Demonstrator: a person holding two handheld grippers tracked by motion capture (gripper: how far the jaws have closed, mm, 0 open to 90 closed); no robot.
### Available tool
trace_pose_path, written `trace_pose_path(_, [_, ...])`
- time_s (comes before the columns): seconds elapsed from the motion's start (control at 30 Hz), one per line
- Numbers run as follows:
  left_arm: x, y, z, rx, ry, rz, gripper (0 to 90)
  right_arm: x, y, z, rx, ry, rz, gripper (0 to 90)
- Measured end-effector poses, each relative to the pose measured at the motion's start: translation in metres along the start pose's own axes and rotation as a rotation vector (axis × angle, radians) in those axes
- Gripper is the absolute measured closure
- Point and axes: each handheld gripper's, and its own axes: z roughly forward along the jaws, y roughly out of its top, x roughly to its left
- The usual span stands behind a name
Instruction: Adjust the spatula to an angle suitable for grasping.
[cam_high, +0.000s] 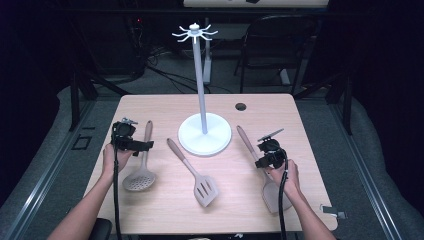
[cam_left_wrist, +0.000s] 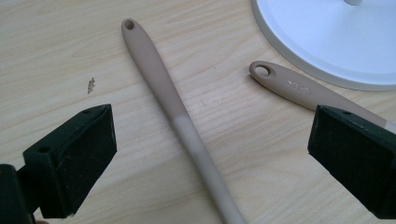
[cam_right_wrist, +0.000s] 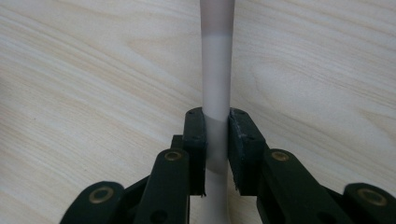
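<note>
- High view: my right claw (cam_high: 263, 159) grips the beige silicone spatula (cam_high: 270, 196) partway along its handle; the blade lies behind my claw, towards my forearm. My left claw (cam_high: 141, 145) hovers beside the beige slotted skimmer (cam_high: 140, 179).
- Left gripper view: jaws wide apart, the skimmer's stiff handle (cam_left_wrist: 187, 130) lying between them, untouched.
- Right gripper view: pads clamped on the smooth, light shaft (cam_right_wrist: 215, 93); likely slippery, so I'd hold mid-handle.

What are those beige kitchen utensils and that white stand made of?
The slotted turner and skimmer look like matte silicone: soft, dull, two-tone handles, one with molded lettering. The white stand looks like smooth painted metal or plastic; I can't tell which.
</note>
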Motion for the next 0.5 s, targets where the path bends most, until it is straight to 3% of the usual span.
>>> trace_pose_path(0.13, [-0.002,0.0,0.0,-0.004,0.0,-0.001,0.9,0.004,-0.002,-0.006,-0.038,0.001,-0.009,78.6])
trace_pose_path(0.2, [-0.003,0.0,0.001,-0.01,0.003,0.006,0.9,0.008,-0.003,-0.011,-0.058,-0.002,-0.06,78.6])
trace_pose_path(0.3, [-0.004,0.0,0.0,-0.007,0.0,0.015,0.9,0.014,-0.004,-0.012,-0.088,0.004,-0.098,78.6])
trace_pose_path(0.37, [-0.005,0.0,0.0,-0.01,-0.002,0.014,0.9,0.018,-0.003,-0.014,-0.072,-0.01,-0.124,78.6])
trace_pose_path(0.5, [-0.008,0.001,0.0,-0.009,-0.005,0.027,0.9,0.022,-0.003,-0.014,-0.096,0.011,-0.128,78.6])
